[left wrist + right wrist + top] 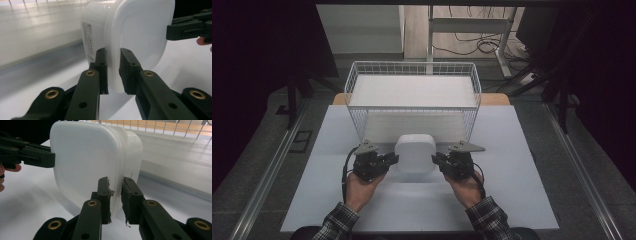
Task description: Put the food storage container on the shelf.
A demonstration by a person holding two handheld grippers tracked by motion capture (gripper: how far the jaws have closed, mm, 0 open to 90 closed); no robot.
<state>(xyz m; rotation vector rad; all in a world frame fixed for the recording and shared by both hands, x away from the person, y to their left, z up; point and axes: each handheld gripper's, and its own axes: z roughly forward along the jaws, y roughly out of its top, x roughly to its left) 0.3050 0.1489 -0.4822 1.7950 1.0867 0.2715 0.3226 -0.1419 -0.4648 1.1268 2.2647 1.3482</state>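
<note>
A: From the high view, where's the white lidded container (414, 152)?

B: On the white surface (512, 165), just in front of the wire basket (412, 95), between the two hands. The left gripper (389, 160) meets its left edge and the right gripper (438, 159) its right edge, so I'd judge it's a two-sided hold meant to keep the box level.

A: And the left gripper view?

B: The left gripper (113, 72) has its jaws pressed in on the projecting rim of the container (140, 35), one jaw either side of the lip. That rim is the only thin part a narrow jaw could pinch, which likely explains the choice. A printed label (88, 37) runs down the container's side, and the other gripper (187, 27) reaches in opposite.

A: The right gripper view?

B: Same story mirrored: the right gripper (115, 197) pinches the rim of the container (85, 162), jaws close together around the lip. The left gripper (30, 155) touches the far edge, and the basket's wires (155, 125) stand beyond
</note>
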